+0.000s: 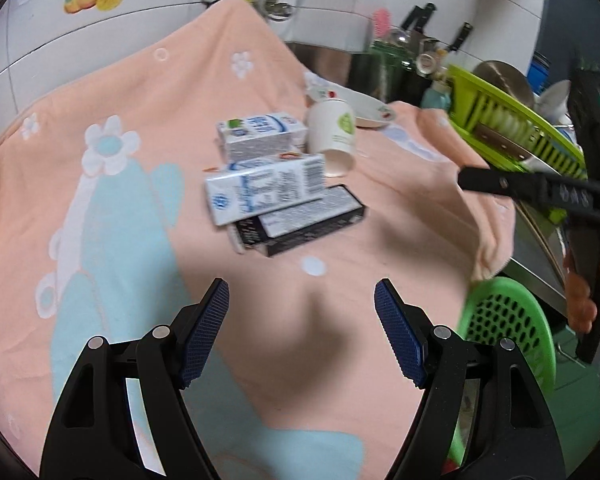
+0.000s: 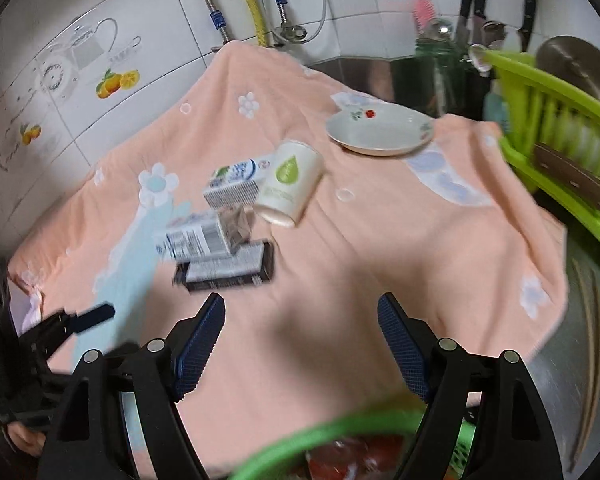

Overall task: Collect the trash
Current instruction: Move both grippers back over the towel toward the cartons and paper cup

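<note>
Both the left gripper (image 1: 302,294) and the right gripper (image 2: 301,307) have their fingers apart, with nothing between them. Three cartons (image 1: 265,190) and a tipped paper cup (image 1: 334,136) lie together near the middle of the peach cloth (image 1: 140,92).

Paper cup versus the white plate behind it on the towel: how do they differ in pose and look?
The paper cup lies tipped on its side against a milk carton; the white plate sits flat and upright, apart from the cartons. The paper cup carries a green leaf-like logo; the white plate has small flower prints near its rim. The cup is tall and narrow, the plate wide and shallow. Both are white and rest on the peach towel.
</note>
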A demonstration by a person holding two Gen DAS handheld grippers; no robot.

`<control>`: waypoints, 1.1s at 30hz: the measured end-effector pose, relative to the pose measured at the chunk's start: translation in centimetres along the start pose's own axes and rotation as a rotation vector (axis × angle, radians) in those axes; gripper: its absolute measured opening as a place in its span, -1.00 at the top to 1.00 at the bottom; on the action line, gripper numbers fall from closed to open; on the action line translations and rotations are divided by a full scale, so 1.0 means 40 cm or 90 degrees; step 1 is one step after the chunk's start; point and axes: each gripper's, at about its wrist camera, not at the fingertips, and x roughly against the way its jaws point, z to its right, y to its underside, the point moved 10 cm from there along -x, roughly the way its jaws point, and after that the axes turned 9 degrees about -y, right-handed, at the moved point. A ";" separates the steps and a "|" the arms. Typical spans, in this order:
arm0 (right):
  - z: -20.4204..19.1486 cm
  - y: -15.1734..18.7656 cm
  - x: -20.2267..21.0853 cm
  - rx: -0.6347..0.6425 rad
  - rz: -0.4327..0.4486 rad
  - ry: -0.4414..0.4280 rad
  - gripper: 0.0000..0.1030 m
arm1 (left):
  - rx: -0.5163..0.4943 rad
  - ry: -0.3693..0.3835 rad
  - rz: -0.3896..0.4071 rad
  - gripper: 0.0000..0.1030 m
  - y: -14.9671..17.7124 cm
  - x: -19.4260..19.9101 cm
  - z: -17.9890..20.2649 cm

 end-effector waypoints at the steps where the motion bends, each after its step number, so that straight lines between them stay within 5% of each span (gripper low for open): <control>1: -0.001 -0.015 -0.016 -0.003 -0.002 -0.002 -0.47 | 0.000 -0.002 0.000 -0.45 -0.002 -0.003 -0.008; 22: 0.023 -0.188 -0.309 -0.058 -0.049 -0.015 -0.48 | -0.009 -0.013 0.000 -0.66 -0.100 -0.111 -0.132; 33: 0.045 -0.201 -0.381 -0.075 -0.061 -0.021 -0.47 | -0.133 0.100 -0.014 -0.82 -0.173 -0.176 -0.087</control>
